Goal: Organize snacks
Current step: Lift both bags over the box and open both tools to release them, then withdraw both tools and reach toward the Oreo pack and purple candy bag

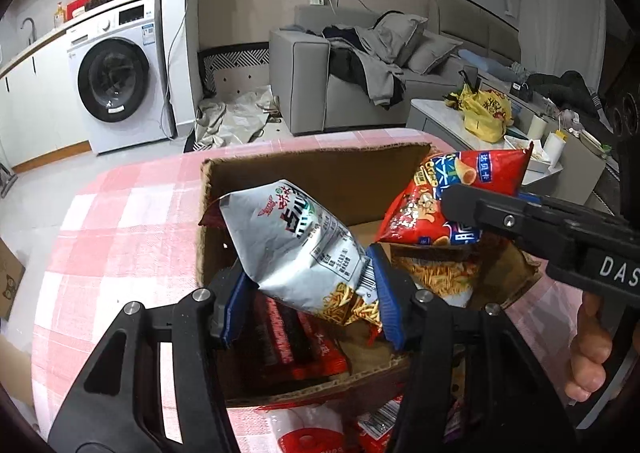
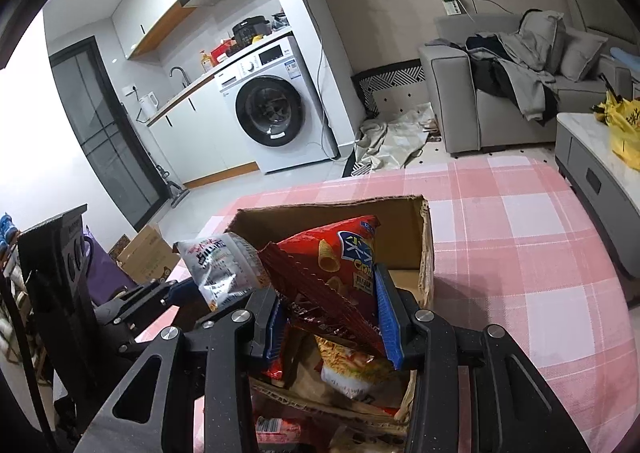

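Note:
An open cardboard box (image 1: 320, 169) stands on the pink checked table (image 1: 120, 221). My left gripper (image 1: 308, 293) is shut on a silver snack bag (image 1: 296, 241) and holds it over the box; the bag also shows in the right wrist view (image 2: 224, 269). My right gripper (image 2: 332, 317) is shut on a red chip bag (image 2: 332, 265), held over the box (image 2: 400, 221); the red bag (image 1: 448, 193) and the right gripper's body show at the right of the left wrist view. Red snack packs (image 1: 296, 345) and a noodle-snack bag (image 2: 352, 365) lie inside the box.
More snack packets (image 1: 312, 429) lie on the table in front of the box. A washing machine (image 1: 116, 73), grey sofa (image 1: 360, 65) and a low table with a yellow bag (image 1: 486, 109) stand beyond. A cardboard carton (image 2: 144, 253) sits on the floor at left.

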